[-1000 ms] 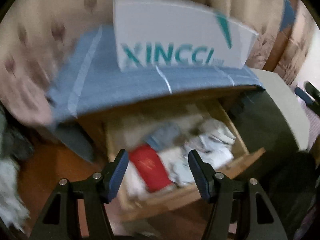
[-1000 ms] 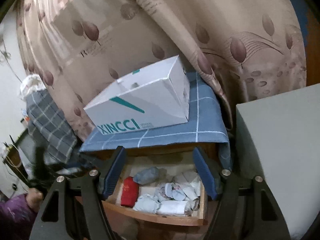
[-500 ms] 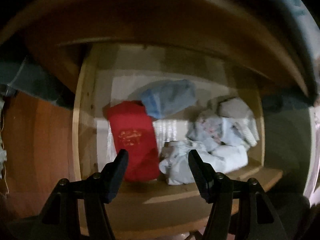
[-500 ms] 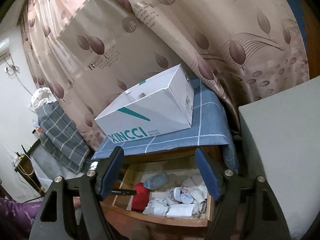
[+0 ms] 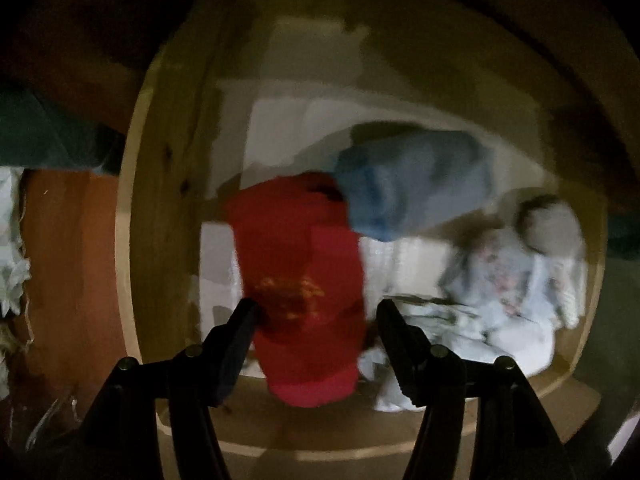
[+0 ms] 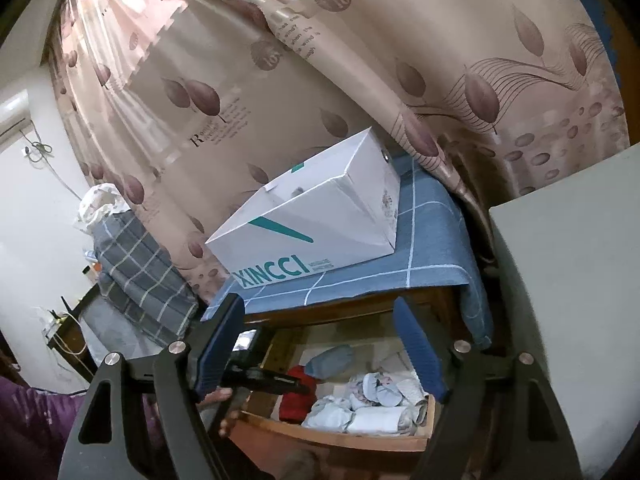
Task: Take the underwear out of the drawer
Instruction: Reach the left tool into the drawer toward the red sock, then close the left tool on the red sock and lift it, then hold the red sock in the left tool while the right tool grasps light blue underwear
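L gripper (image 5: 316,312) points down into the open drawer (image 5: 160,240), jaws apart, red underwear (image 5: 300,280) lying right between them, near the drawer's front-left corner; pads not pressing on it. Blue bundle (image 5: 412,188) sits just behind, pale rolled pieces (image 5: 500,292) toward the right side. R gripper (image 6: 320,344) hovers outside, jaws wide and just been opening, nothing between.

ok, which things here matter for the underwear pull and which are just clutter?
Job:
- drawer, open
- red underwear, between the open left gripper fingers
- blue roll and pale rolls, other candidates

Clutter:
- white box on the blue cloth
- curtain
- plaid bundle
- right gripper, jaws just opening, empty
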Motion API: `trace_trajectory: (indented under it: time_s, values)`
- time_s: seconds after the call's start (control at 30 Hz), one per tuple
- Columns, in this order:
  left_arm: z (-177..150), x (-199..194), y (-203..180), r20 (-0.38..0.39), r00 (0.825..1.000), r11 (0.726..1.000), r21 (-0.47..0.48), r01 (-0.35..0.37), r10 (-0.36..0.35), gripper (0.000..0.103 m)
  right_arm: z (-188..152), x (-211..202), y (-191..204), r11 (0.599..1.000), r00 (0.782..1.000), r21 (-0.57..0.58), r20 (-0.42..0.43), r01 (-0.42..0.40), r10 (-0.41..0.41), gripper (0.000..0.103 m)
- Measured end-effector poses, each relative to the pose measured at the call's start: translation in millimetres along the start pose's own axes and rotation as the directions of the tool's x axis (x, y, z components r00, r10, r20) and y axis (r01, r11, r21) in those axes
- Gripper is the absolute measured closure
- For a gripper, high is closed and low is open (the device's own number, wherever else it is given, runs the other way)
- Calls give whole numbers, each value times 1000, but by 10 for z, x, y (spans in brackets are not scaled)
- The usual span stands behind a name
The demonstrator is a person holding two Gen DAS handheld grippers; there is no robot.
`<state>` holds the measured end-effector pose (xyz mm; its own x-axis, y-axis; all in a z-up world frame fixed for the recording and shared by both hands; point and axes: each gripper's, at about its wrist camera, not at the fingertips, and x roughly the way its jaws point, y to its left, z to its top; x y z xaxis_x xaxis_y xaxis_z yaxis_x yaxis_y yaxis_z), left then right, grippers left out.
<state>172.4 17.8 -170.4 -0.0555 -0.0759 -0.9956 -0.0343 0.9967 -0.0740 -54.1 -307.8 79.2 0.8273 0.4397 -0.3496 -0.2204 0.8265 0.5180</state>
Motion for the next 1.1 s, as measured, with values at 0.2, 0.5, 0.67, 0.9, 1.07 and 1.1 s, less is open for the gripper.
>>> trace_trajectory:
  time_s: [0.2, 0.5, 0.67, 0.9, 1.07, 1.1]
  values:
    - [97, 122, 49, -60, 998, 999, -38, -6, 4, 39, 5, -15, -36, 1000, 1000, 16, 5, -25, 25, 25]
    - [278, 356, 83, -172, 985, 997, -71, -19, 7, 37, 0, -9, -42, 999, 1000, 22, 2, -31, 31, 22]
    - [288, 280, 79, -125, 992, 999, -40, 10, -15, 59, -4, 13, -49, 999, 1000, 30, -6, -15, 16, 21]
    - [64, -59, 80, 18, 984, 985, -6, 175, -175, 73, -13, 41, -75, 999, 1000, 34, -25, 18, -18, 21]
    - [-231, -446, 119, 145, 948, 959, 21, 283, -283, 73, -23, 91, -73, 999, 998, 21, -42, 48, -47, 21]
    - [-304, -532, 128, 170, 939, 954, 29, 299, -299, 73, -27, 108, -59, 998, 997, 13, -49, 58, -57, 21]
